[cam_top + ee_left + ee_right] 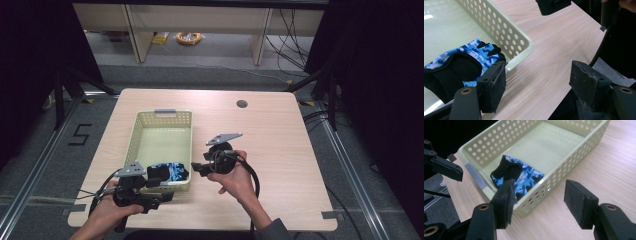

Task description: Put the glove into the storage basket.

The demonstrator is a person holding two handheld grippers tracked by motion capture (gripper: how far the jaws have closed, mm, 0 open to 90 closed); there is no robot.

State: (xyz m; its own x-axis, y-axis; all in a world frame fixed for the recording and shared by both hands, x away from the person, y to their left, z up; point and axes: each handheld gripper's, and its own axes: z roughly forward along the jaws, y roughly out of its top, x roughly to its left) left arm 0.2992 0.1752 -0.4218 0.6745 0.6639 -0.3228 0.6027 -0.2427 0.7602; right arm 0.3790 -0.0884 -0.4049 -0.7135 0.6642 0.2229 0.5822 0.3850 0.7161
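A pale green perforated basket [164, 116] stands on the wooden table, left of centre. In its near end lies a blue camouflage glove with black padding [170, 172]. My left gripper [161, 189] is at the basket's near corner, pointing right, open with nothing between its fingers. My right gripper [198, 169] hovers just right of the basket, pointing left toward it, also open and empty. The left gripper view has the glove [466, 62] inside the basket wall [521, 37] beside my open gripper [540, 80]. The right gripper view has the glove [520, 176] and the basket [579, 152] beyond my open gripper [541, 200].
The light wooden table [280, 150] has a round cable hole [242, 104] at the back right. Cables trail from both grippers toward the near edge. A jaw of the other gripper [446, 168] juts in at the left of the right gripper view.
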